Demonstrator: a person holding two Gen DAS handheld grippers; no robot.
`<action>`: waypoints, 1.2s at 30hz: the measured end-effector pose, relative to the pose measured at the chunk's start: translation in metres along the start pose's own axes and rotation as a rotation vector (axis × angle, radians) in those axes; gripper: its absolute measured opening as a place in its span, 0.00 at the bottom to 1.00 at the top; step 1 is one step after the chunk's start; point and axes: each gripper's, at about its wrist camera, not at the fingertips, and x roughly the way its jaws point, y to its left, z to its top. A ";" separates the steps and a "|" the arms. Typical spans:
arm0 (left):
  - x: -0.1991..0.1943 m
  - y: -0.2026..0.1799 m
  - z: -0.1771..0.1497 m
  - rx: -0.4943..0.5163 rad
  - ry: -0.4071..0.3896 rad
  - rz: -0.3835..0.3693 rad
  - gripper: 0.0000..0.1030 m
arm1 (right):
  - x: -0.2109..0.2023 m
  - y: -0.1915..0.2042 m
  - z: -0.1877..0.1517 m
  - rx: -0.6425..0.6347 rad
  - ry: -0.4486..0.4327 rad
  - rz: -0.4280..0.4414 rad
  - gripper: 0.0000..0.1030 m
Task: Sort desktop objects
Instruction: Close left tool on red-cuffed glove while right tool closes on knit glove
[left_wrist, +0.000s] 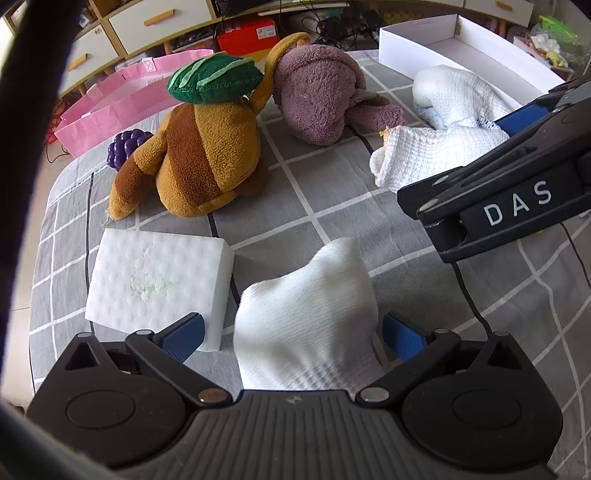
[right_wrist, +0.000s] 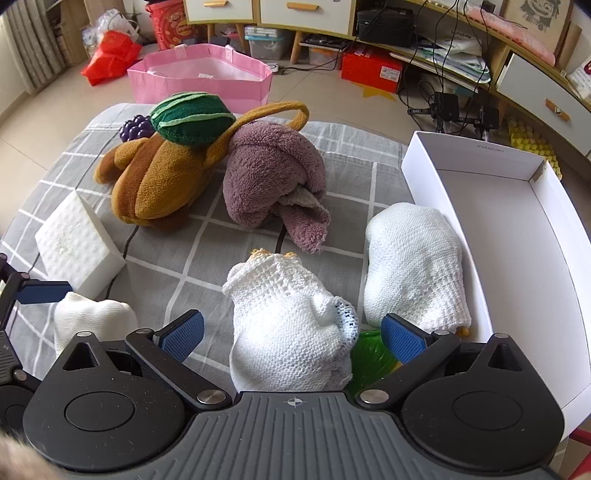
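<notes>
My left gripper (left_wrist: 293, 338) is open, its blue pads on either side of a crumpled white cloth (left_wrist: 306, 314) on the grey checked tablecloth (left_wrist: 332, 206). My right gripper (right_wrist: 293, 338) is open around a white knitted piece (right_wrist: 288, 325), with a green object (right_wrist: 369, 360) beside its right pad. A second white knitted piece (right_wrist: 413, 266) lies next to the white box (right_wrist: 517, 229). A brown plush with a green leaf (left_wrist: 199, 147), a mauve plush towel (left_wrist: 317, 96), a white sponge block (left_wrist: 155, 280) and purple toy grapes (left_wrist: 123, 147) lie farther back.
A pink bag (right_wrist: 199, 74) stands beyond the table's far edge. The right gripper's body (left_wrist: 498, 199) reaches in from the right in the left wrist view. Shelves, boxes and cables fill the floor behind.
</notes>
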 end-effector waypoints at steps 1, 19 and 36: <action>0.001 0.000 0.000 -0.002 0.000 0.000 0.99 | 0.002 0.001 0.001 -0.003 0.011 0.006 0.99; 0.012 0.006 0.006 -0.040 -0.011 -0.051 0.98 | 0.007 -0.006 0.009 0.020 0.062 0.069 0.99; 0.016 0.013 0.017 -0.101 0.005 -0.152 0.98 | 0.019 0.017 0.009 -0.059 0.126 0.036 0.99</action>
